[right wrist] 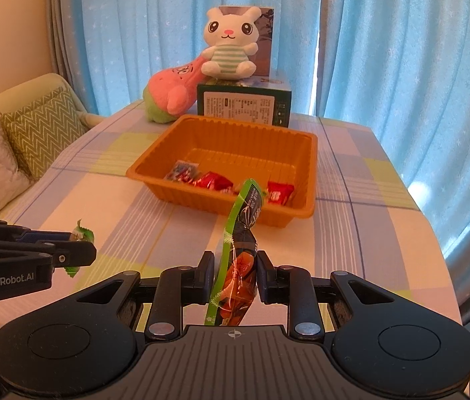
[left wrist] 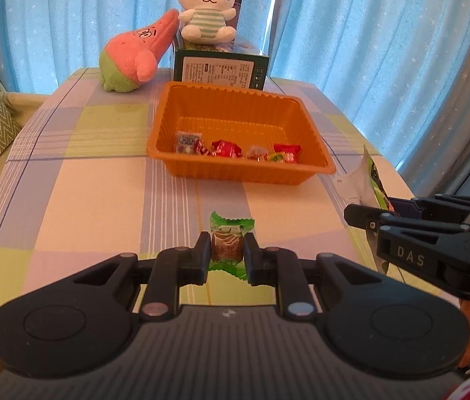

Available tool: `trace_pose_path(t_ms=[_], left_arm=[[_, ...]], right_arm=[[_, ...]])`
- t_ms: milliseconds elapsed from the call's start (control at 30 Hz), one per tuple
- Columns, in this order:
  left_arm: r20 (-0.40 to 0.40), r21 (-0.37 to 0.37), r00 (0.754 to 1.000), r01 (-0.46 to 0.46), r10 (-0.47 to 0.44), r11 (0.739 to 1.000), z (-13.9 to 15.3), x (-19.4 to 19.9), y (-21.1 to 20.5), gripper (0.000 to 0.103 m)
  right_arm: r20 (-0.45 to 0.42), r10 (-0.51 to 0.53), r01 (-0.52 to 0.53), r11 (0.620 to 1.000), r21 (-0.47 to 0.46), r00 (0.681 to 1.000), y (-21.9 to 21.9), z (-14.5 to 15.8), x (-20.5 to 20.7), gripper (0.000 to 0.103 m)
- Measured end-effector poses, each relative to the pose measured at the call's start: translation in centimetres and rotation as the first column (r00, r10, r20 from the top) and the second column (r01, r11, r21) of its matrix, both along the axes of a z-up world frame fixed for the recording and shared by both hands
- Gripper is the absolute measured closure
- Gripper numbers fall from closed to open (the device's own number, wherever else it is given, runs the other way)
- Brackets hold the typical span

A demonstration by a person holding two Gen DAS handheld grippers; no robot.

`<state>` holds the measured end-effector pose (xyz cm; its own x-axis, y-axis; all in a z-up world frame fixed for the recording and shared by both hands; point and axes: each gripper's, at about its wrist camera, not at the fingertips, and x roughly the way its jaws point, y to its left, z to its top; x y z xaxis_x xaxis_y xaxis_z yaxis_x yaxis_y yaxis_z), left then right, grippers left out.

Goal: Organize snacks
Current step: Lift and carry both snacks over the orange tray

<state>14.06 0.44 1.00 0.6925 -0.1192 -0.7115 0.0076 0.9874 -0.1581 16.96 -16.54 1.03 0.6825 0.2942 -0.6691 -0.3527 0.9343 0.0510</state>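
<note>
Here, from left to right: my left gripper (left wrist: 226,253) pinches a green-wrapped candy (left wrist: 230,241) across its middle, the twisted wrapper ends pointing ahead and back along the fingers; my right gripper (right wrist: 235,275) is clamped on a green-edged snack packet (right wrist: 239,253), whose long axis runs forward and up, away from the jaws, its top leaning toward the tray. The orange tray (left wrist: 314,170) stands on the checked tablecloth (left wrist: 101,183) ahead of both claws, a little to the right of the left one and almost straight before the right one; several wrapped sweets (left wrist: 225,149) already lie along its near wall. Both loads hang above the cloth, short of the tray's near rim. I judge the right gripper nearer, since its packet tip overlaps that rim in the right wrist view. Behind the tray stand a dark box (right wrist: 244,105) and two plush toys (right wrist: 228,50).
</note>
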Motion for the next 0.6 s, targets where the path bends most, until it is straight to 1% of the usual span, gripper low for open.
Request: trace_pose_path(t_ms=[133,333,600], left_arm=[[0.013,-0.004,1.000,-0.004,0.004,1.000,0.6,3.0,0.6,0.085],[0.022,-0.022,1.000,0.000,0.000,1.000,1.4,8.5,1.3,0.085],[0.027,-0.008,1.000,0.002,-0.002,1.000,1.4,14.5,2.3,0.085]], right_arm=[[-0.013,0.007,-0.007,1.000,0.003,1.000,0.2,0.4,3.7,0.077],[-0.028,0.006,-0.006,1.000,0.005,1.000,0.6,0.5,9.2,0.077],[-0.042,0.015,-0.016,1.000,-0.015,0.999,1.7,-0.1,14.6,0.077]])
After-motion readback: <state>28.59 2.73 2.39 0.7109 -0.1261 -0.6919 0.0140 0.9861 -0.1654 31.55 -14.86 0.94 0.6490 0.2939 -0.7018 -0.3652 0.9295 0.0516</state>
